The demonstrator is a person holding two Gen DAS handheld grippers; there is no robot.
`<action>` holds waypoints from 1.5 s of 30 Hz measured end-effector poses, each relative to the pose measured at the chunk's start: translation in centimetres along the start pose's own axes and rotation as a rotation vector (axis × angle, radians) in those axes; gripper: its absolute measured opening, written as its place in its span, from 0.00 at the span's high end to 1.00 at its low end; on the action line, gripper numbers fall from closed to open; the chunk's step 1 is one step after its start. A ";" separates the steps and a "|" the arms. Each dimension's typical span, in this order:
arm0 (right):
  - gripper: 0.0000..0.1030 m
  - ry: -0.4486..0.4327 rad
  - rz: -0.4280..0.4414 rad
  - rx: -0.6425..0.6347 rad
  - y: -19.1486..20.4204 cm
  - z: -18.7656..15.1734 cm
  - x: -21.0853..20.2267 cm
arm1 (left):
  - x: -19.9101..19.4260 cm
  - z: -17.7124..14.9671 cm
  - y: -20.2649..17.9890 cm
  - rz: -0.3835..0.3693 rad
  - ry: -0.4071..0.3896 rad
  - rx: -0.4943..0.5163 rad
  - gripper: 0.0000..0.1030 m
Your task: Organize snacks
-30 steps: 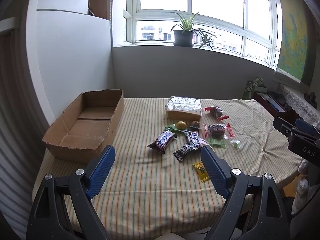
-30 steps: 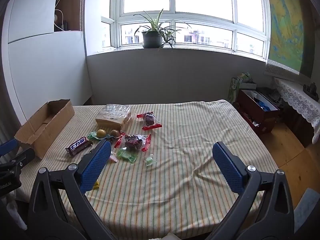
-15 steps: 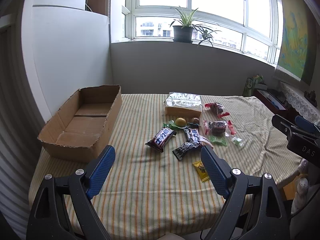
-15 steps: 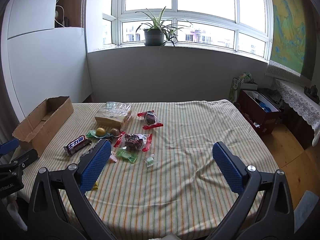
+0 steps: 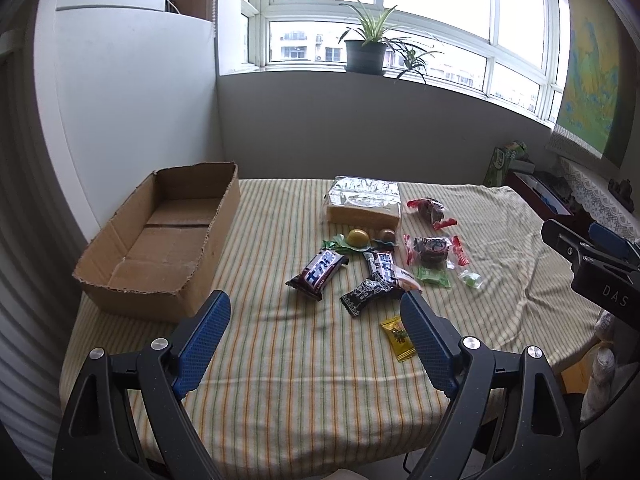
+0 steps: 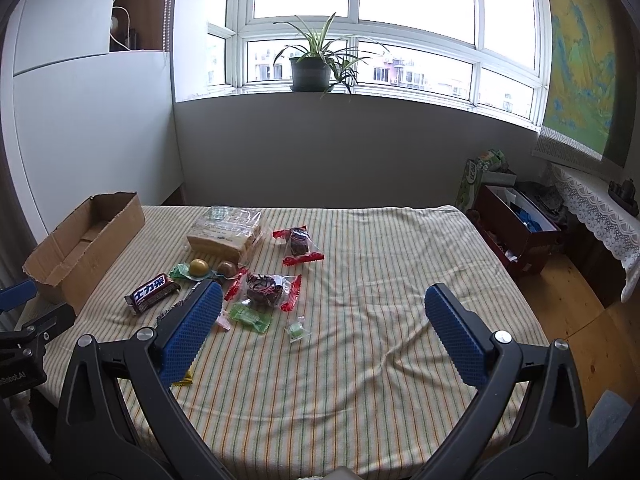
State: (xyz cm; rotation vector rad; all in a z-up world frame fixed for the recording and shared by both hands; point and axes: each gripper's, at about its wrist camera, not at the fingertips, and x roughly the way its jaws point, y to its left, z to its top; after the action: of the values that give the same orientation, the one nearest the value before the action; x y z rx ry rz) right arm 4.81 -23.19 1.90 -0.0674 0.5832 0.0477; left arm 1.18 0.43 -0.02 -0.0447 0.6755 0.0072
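1. my left gripper [image 5: 314, 320] hangs above the near edge of the table [image 5: 280, 380], fingers spread wide with nothing between them, pointing toward the window.
2. my right gripper [image 6: 320, 316] sits in the same pose further right, fingers wide apart and empty, over bare striped cloth.
3. ahead of the right gripper and to its right the cloth is open all the way to the far and right table edges, with only wrinkles on it.
4. the cardboard box [image 5: 160, 240] lies ahead and left of the left gripper, open on top, its long side running away from me along the table's left edge.
5. the snacks cluster ahead of the left gripper, between its fingertips and slightly right: a dark chocolate bar [image 5: 318, 274] nearest centre, a black patterned packet [image 5: 366, 294] just beside the right finger, a small yellow packet [image 5: 398, 338] right against that finger's inner side.
6. further out lie two round sweets [image 5: 358, 237], red-ended cake packets [image 5: 432, 250], green candies [image 5: 434, 278] and a bread loaf bag [image 5: 364, 202] farthest away.
7. from the right gripper the whole cluster sits ahead and left, its left finger covering part of it.
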 end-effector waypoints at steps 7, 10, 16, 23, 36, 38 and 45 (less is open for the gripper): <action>0.00 0.006 0.023 0.001 -0.4 0.2 0.4 | -0.2 0.5 -0.4 0.013 0.011 0.006 0.16; 0.00 0.011 0.019 -0.005 -0.5 0.2 0.6 | -0.2 0.7 -0.7 0.016 0.009 0.009 0.16; 0.00 0.013 0.020 -0.026 -0.4 0.5 0.8 | 0.0 0.8 -1.0 0.007 0.020 -0.004 0.16; 0.00 0.018 0.025 -0.037 0.0 0.4 1.0 | 0.3 0.7 -1.1 -0.005 0.037 -0.004 0.17; 0.00 -0.002 0.027 -0.037 0.4 1.1 0.9 | 0.3 1.3 -0.6 -0.022 0.030 -0.015 0.22; 0.00 -0.002 0.027 -0.030 0.3 1.4 0.9 | 0.3 1.5 -0.7 -0.025 0.026 -0.012 0.22; 0.00 -0.002 0.022 -0.025 0.0 1.5 0.8 | 0.3 1.7 -0.9 -0.030 0.025 -0.002 0.22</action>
State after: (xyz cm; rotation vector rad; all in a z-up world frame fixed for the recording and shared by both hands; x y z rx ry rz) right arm 6.32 -23.03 2.71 -0.0849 0.5811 0.0765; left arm 2.47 -0.45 1.13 -0.0566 0.7001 -0.0222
